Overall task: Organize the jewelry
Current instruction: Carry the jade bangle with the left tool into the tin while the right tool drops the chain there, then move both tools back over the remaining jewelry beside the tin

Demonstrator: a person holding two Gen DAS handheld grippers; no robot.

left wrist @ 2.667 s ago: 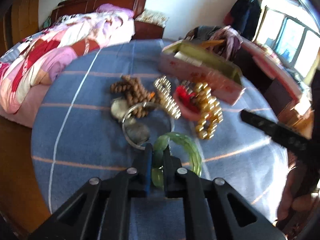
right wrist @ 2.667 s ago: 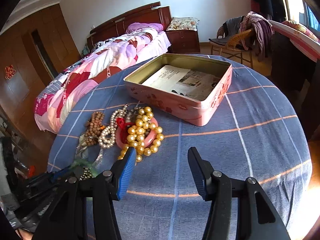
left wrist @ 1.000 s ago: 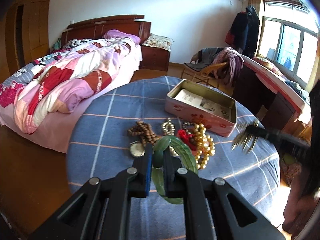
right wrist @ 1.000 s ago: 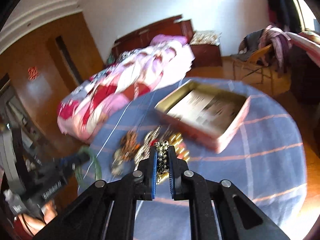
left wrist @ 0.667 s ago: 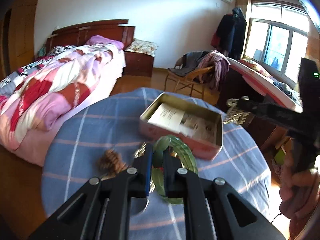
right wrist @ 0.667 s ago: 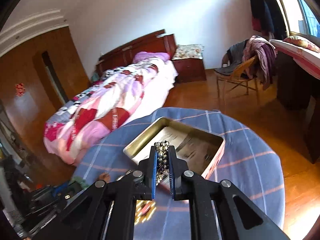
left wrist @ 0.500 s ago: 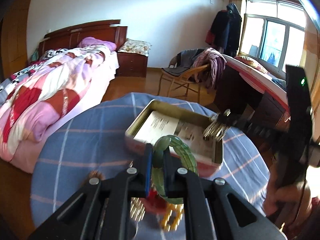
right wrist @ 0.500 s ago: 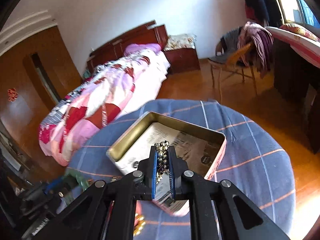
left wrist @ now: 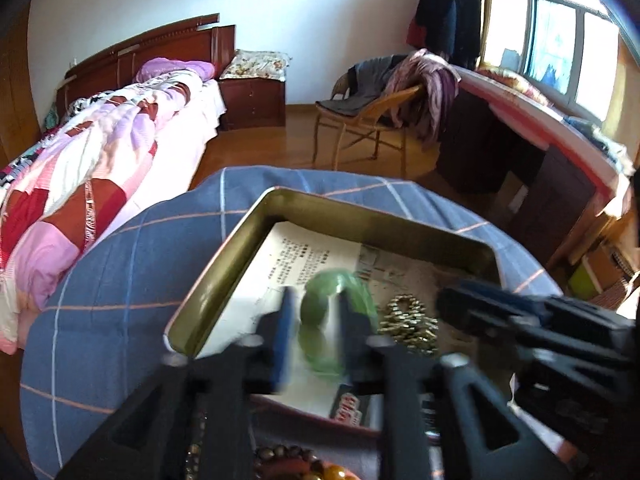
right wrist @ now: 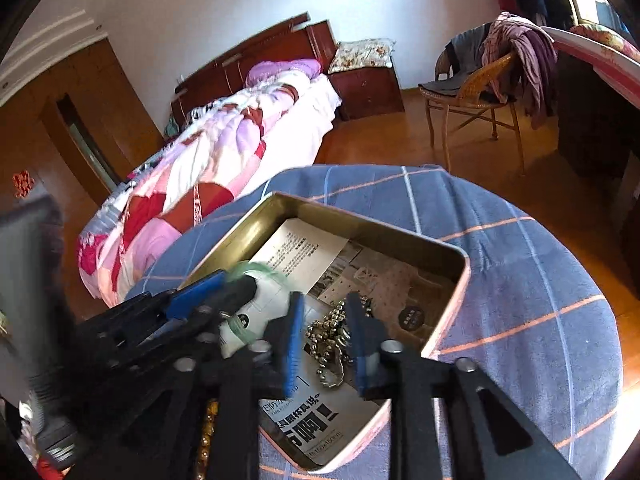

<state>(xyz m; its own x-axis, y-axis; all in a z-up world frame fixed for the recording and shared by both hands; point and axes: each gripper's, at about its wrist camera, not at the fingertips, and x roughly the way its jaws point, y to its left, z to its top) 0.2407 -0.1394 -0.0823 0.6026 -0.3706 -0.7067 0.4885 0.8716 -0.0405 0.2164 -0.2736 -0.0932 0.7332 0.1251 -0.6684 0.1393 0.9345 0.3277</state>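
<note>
An open pink tin (left wrist: 224, 264) lined with printed paper stands on the blue checked table. My left gripper (left wrist: 314, 320) hovers over its near-left part. Its jaws are opening, and a blurred green bangle (left wrist: 318, 304) sits loose between the fingers, with a gap on the left side. My right gripper (right wrist: 325, 344) is over the tin (right wrist: 360, 228) too. Its jaws are also opening, and a metal bead chain (right wrist: 326, 332) lies on the paper between them, clear of both pads. The same chain (left wrist: 408, 322) shows beside the bangle, and the right gripper (left wrist: 460, 304) reaches in from the right.
Brown, red and amber beads (left wrist: 288, 464) lie on the blue cloth (left wrist: 120, 280) just in front of the tin. A bed (left wrist: 100, 152) stands beyond the table's left edge. Behind the table is a wicker chair (left wrist: 360, 112) draped with clothes, and a dark desk (left wrist: 520, 168) stands to the right.
Both grippers carried their pieces from the jewelry pile to above the tin and lowered. Both were shut, left on the bangle, right on the chain, and now stand parted with the pieces loose.
</note>
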